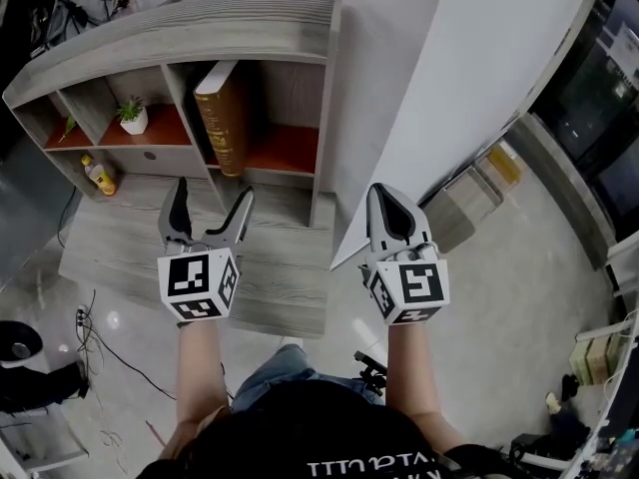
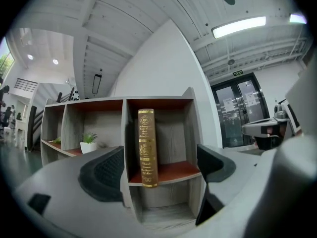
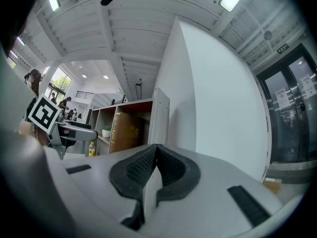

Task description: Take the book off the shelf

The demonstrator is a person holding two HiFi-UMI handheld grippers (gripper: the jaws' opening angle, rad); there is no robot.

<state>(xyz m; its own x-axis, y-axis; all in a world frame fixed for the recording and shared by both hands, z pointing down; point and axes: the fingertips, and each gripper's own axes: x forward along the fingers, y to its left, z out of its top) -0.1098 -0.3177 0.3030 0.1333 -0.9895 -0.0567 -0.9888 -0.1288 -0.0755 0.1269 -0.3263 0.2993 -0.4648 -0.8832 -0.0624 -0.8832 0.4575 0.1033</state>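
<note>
A thick brown book (image 1: 222, 118) with gold lettering stands upright at the left side of the right-hand compartment of a grey wooden shelf (image 1: 250, 28). My left gripper (image 1: 214, 192) is open just in front of that compartment, apart from the book. In the left gripper view the book's spine (image 2: 147, 148) shows between the two wide-apart pads (image 2: 106, 171). My right gripper (image 1: 385, 196) is shut and holds nothing, off to the right of the shelf beside the white wall. Its view shows the book (image 3: 124, 132) to the left of the closed gripper (image 3: 156, 158).
A small potted plant (image 1: 132, 116) sits in the middle compartment, and a yellow bottle (image 1: 97, 176) stands on the low wooden platform (image 1: 270, 277) at the left. A white wall panel (image 1: 469, 88) rises right of the shelf. Cables (image 1: 95, 332) lie on the floor.
</note>
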